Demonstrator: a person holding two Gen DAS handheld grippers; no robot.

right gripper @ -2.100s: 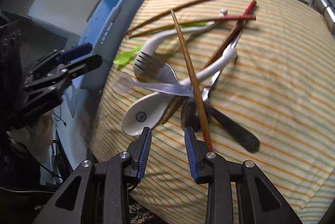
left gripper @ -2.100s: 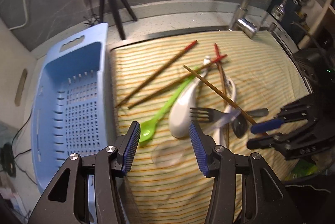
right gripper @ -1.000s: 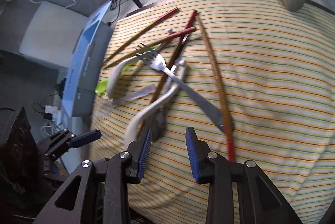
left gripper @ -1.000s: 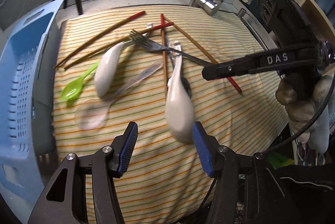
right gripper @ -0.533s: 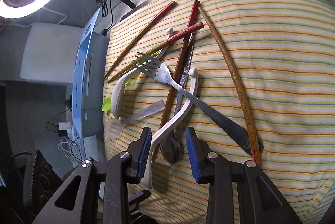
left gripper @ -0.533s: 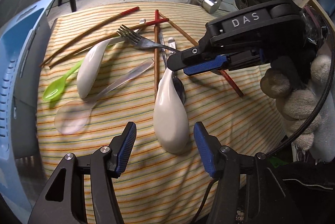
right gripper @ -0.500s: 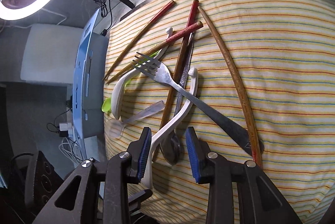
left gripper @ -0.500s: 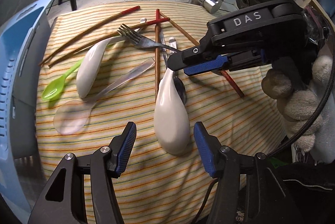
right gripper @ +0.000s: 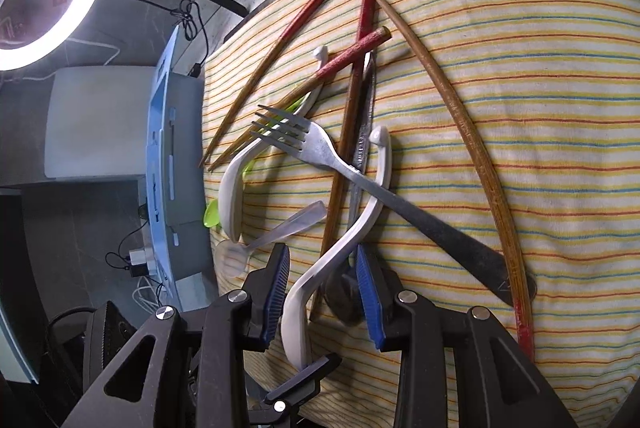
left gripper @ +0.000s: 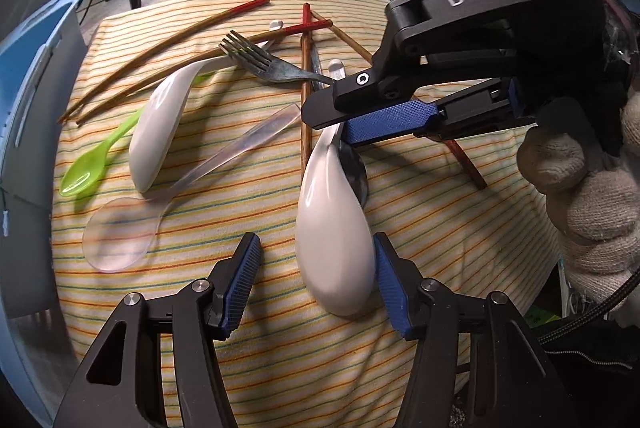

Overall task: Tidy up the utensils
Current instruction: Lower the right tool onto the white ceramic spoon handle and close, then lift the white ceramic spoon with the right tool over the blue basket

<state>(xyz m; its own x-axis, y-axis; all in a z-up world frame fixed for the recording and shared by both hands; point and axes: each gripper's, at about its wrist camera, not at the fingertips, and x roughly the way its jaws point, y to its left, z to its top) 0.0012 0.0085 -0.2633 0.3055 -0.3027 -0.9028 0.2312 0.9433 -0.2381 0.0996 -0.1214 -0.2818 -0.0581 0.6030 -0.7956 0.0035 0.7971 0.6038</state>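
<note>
Here we have both grippers down over the tangle of utensils on the striped cloth (left gripper: 420, 228), and the step in hand looks like freeing the large white spoon (left gripper: 334, 228) from the pile. Our left gripper (left gripper: 314, 286) stands about half open around the spoon's bowl: the right pad seems to touch the bowl's edge, while the left pad stands well clear, so nothing is gripped yet. Our right gripper (right gripper: 322, 292) is narrower and straddles the spoon's curved handle (right gripper: 340, 240), along with the dark metal spoon (right gripper: 344, 294) and the tip of a chopstick (right gripper: 344, 147); its pads do not appear to press on anything.

To do this well, we think only one gripper should take the spoon. The handle is the better hold, being slim enough for the jaws; the glossy bowl is wide and rounded and would likely slip. We should centre the right jaws on the white handle alone, leaving out the chopstick and the metal spoon.

The fork (right gripper: 320, 147) lies across the handle, so a straight lift would likely drag it along. Sliding the spoon out toward us first seems safer. The blue basket (left gripper: 28, 107) waits beside the cloth's left edge as the likely destination.
</note>
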